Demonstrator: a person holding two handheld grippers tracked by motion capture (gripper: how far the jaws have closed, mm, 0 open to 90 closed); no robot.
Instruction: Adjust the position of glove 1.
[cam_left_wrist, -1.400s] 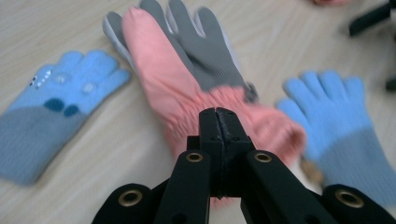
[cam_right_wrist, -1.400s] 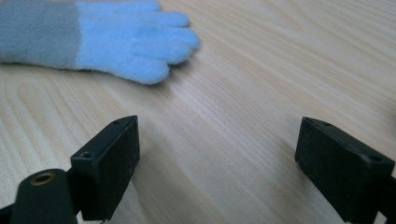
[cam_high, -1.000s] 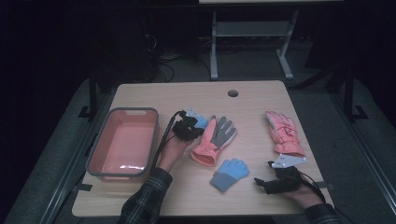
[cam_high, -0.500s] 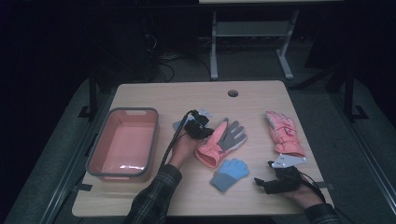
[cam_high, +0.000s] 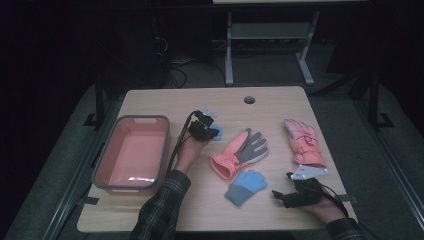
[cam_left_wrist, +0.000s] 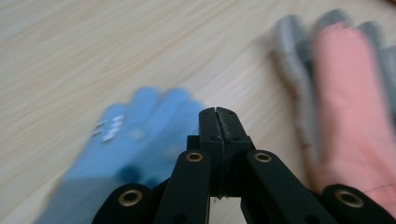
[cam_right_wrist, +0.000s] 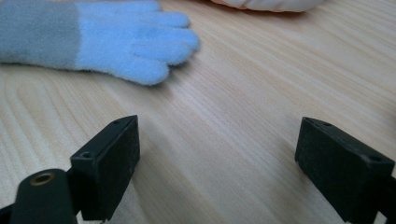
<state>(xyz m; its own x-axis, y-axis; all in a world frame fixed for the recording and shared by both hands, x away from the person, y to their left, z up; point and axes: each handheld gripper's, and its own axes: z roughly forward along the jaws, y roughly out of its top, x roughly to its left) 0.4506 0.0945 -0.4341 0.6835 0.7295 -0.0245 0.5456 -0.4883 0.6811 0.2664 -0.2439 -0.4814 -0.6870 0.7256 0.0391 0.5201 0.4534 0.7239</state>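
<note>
My left gripper (cam_high: 207, 129) (cam_left_wrist: 217, 116) is shut with nothing visible between its jaws. It hovers over a light blue glove (cam_high: 217, 133) (cam_left_wrist: 130, 140), which it partly hides in the high view. To its right a pink and grey glove (cam_high: 240, 152) (cam_left_wrist: 345, 107) lies flat. A second blue glove (cam_high: 245, 186) (cam_right_wrist: 126, 42) lies near the table's front. My right gripper (cam_high: 281, 195) (cam_right_wrist: 231, 158) rests open on the wood to the right of that glove, with bare table between its jaws. Another pink glove (cam_high: 302, 142) lies at the right.
A pink tray (cam_high: 100, 165) with a grey rim stands at the left of the wooden table (cam_high: 270, 110). A round hole (cam_high: 249, 99) sits near the far edge. Dark floor and a metal stand lie beyond.
The pink and grey glove has shifted right and turned to lie slanted. My left gripper has drawn back left, away from it. The right gripper has stayed put.
</note>
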